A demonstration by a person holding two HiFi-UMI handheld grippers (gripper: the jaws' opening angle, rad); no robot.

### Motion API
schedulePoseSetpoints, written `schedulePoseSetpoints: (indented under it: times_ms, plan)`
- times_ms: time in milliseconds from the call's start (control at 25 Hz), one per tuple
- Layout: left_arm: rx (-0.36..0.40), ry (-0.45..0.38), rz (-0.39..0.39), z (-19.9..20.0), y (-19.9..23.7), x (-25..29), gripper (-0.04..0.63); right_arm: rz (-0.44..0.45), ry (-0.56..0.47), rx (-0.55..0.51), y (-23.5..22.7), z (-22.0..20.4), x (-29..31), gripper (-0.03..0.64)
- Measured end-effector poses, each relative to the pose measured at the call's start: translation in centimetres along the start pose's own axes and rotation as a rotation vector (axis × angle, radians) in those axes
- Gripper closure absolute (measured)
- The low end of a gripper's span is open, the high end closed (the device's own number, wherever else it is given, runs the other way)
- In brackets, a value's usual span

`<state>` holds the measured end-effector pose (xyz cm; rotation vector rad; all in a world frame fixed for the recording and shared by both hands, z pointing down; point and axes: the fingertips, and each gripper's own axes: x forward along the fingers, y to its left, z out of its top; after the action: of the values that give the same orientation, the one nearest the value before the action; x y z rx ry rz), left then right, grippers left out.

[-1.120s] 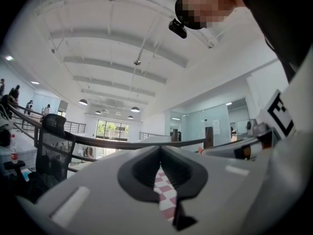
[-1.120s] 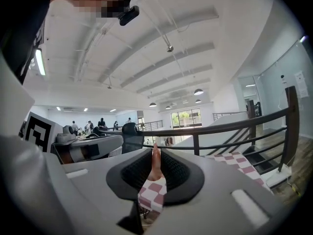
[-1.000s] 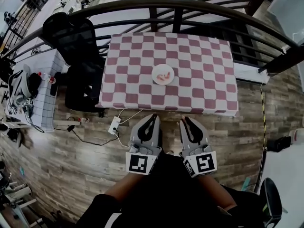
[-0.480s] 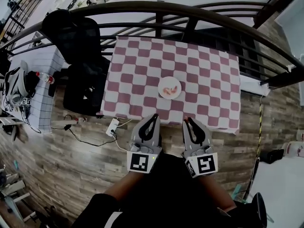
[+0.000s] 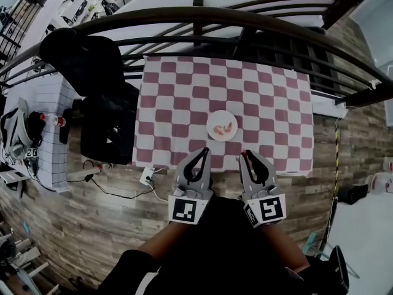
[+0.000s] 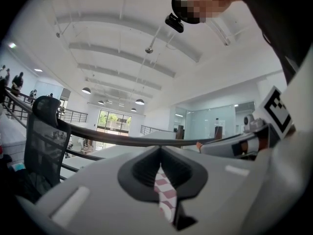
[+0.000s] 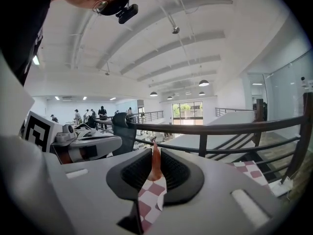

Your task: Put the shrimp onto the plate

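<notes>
A white plate (image 5: pixel 221 126) lies near the front edge of the pink-and-white checkered table (image 5: pixel 178 97), with pink shrimp (image 5: pixel 226 128) on it. Both grippers are held side by side close to my body, just short of the table's front edge. My left gripper (image 5: pixel 203 153) (image 6: pixel 159 169) is shut with nothing between its jaws. My right gripper (image 5: pixel 249 155) (image 7: pixel 154 169) is shut on a slim orange-pink shrimp (image 7: pixel 155 161) that stands upright between the pads. Each gripper shows in the other's view: the right gripper's body (image 6: pixel 242 143) and the left gripper's body (image 7: pixel 85 148).
A dark curved railing (image 5: pixel 245 20) runs behind the table. A black office chair (image 5: pixel 86 57) and a dark bag (image 5: pixel 107 131) stand at the table's left. A power strip with cables (image 5: pixel 147 176) lies on the wood floor. A white side table (image 5: pixel 37 134) carries gear.
The table and plate now sit lower in the head view, closer to the grippers. Both grippers stay shut and side by side, shifted slightly right.
</notes>
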<state>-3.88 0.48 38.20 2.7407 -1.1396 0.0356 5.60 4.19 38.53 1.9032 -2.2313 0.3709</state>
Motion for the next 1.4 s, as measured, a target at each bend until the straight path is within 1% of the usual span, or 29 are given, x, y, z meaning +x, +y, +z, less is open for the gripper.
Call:
schedulePoseSetpoints:
  times_ms: [160,320,480,720,880,1080,1280,1400]
  plan:
    - [0.005,0.002,-0.025,0.0,1.7,1.6,0.588,-0.021,0.011,0.021,0.0,0.1,2.5,0.562]
    - [0.014,-0.016,-0.038,0.3,3.2,2.8,0.588,-0.024,0.003,0.017,0.1,0.9,4.6,0.562]
    - [0.001,-0.011,-0.044,-0.5,3.9,2.9,0.588,-0.028,0.049,0.010,0.2,-0.1,5.1,0.562]
    - [-0.027,-0.008,0.007,-1.1,5.9,2.5,0.588,-0.004,0.075,0.018,0.6,-1.0,6.7,0.561]
    - [-0.042,0.015,0.020,-2.2,6.1,2.7,0.588,0.036,0.102,0.080,0.4,-1.9,7.8,0.561]
    - [0.000,0.022,0.031,-2.8,5.9,4.0,0.588,0.045,0.150,0.091,-1.2,-3.4,9.3,0.561]
    - [-0.006,0.049,0.065,-3.0,6.1,6.0,0.589,0.064,0.180,0.064,-2.8,-4.3,11.8,0.563]
    - [0.006,0.044,0.074,-3.0,6.4,7.4,0.589,0.088,0.206,0.060,-2.9,-5.2,13.0,0.562]
